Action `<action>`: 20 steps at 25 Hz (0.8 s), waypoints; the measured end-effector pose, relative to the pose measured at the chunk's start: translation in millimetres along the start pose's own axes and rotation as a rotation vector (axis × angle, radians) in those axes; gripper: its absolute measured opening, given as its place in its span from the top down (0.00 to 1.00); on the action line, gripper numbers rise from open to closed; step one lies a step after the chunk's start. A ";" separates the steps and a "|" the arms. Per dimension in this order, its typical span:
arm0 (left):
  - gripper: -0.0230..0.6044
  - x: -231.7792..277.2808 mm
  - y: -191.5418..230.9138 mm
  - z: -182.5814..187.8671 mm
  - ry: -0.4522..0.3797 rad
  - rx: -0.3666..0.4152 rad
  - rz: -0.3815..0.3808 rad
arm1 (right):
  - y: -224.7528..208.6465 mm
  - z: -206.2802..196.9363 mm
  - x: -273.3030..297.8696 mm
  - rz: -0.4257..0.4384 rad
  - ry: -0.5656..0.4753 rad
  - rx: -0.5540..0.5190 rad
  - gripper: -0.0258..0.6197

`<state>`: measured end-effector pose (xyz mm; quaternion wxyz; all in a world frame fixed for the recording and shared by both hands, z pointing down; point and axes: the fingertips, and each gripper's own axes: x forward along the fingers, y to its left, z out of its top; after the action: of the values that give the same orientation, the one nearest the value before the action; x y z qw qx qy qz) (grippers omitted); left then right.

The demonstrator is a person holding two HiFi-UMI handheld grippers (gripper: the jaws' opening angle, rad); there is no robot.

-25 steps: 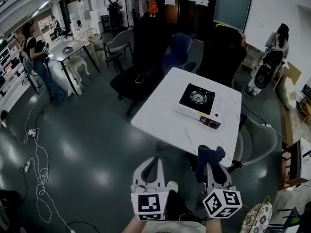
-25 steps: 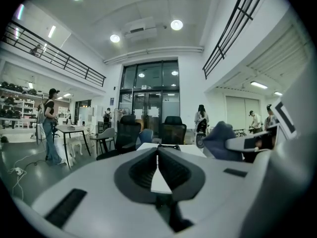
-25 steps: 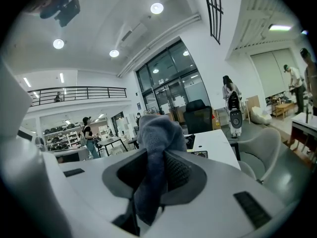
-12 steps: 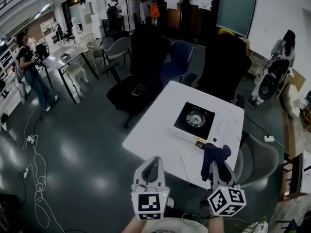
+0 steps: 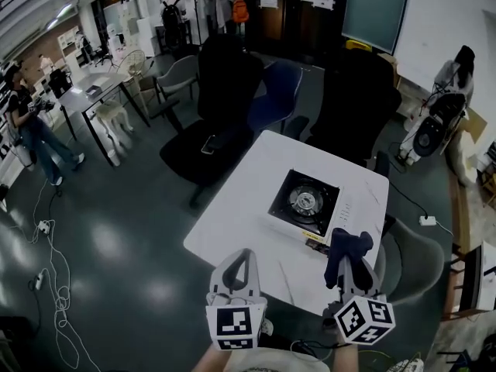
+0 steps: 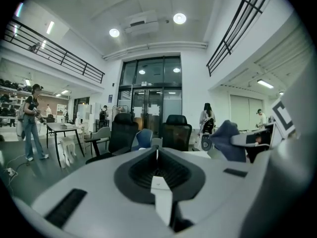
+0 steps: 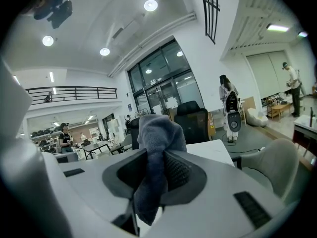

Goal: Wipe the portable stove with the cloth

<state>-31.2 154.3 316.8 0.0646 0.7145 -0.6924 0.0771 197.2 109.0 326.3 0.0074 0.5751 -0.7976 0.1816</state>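
In the head view, the white table (image 5: 244, 200) and the portable stove (image 5: 304, 201) sit larger and closer to the middle of the frame than a second ago, so the person carrying the tongs is walking up to the table. The stove lies flat toward the table's right side, its burner facing up. The left gripper (image 5: 239, 260) and the right gripper (image 5: 353, 263) are held low at the near edge of the table. The right one has crept forward, so the dark blue cloth (image 5: 346, 248) now shows just short of the stove's control end, though it is not touching it. In the left gripper view, the left gripper (image 6: 157, 151) is clenched on nothing, its jaws meeting in a thin seam, as it points out over the room. The cloth (image 6: 230, 140) shows off to its right. In the right gripper view, the right gripper (image 7: 157, 165) is grasping the cloth (image 7: 158, 133), which bunches above the jaws and hangs down between them. The table (image 7: 210, 150) lies just beyond. The stove itself is hidden here behind the cloth. I judge this to be still the approach, with wiping not yet begun. The cloth next needs lowering onto the stove top.
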 end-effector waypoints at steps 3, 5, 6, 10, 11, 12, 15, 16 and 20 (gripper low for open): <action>0.93 21.7 2.2 -0.2 0.010 0.001 -0.017 | -9.2 0.6 14.9 -0.026 0.007 -0.002 0.81; 0.93 40.5 4.8 0.9 0.011 0.001 -0.033 | -15.8 1.8 27.3 -0.050 0.006 -0.001 0.81; 0.93 50.9 6.0 2.3 0.011 0.002 -0.043 | -18.9 3.3 33.7 -0.063 0.005 0.002 0.81; 0.93 95.2 2.9 8.4 0.024 0.004 -0.105 | -33.7 12.6 59.9 -0.125 -0.002 0.016 0.81; 0.93 105.2 1.0 10.7 0.024 0.007 -0.121 | -37.6 15.0 66.9 -0.138 -0.004 0.020 0.81; 0.93 114.5 -0.3 13.2 0.023 0.012 -0.135 | -40.8 17.1 74.0 -0.150 -0.005 0.023 0.81; 0.93 140.6 1.8 19.3 0.027 0.029 -0.165 | -47.0 21.8 95.5 -0.180 -0.005 0.030 0.81; 0.93 149.3 3.3 20.7 0.030 0.032 -0.173 | -48.9 22.8 102.7 -0.190 -0.003 0.032 0.81; 0.93 185.4 6.7 23.4 0.056 0.039 -0.200 | -58.5 25.2 132.1 -0.220 0.019 0.039 0.81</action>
<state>-32.0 -32.2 330.8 0.0775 0.7786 -0.6140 0.1036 211.3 -35.3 348.4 0.0235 0.6575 -0.7258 0.2007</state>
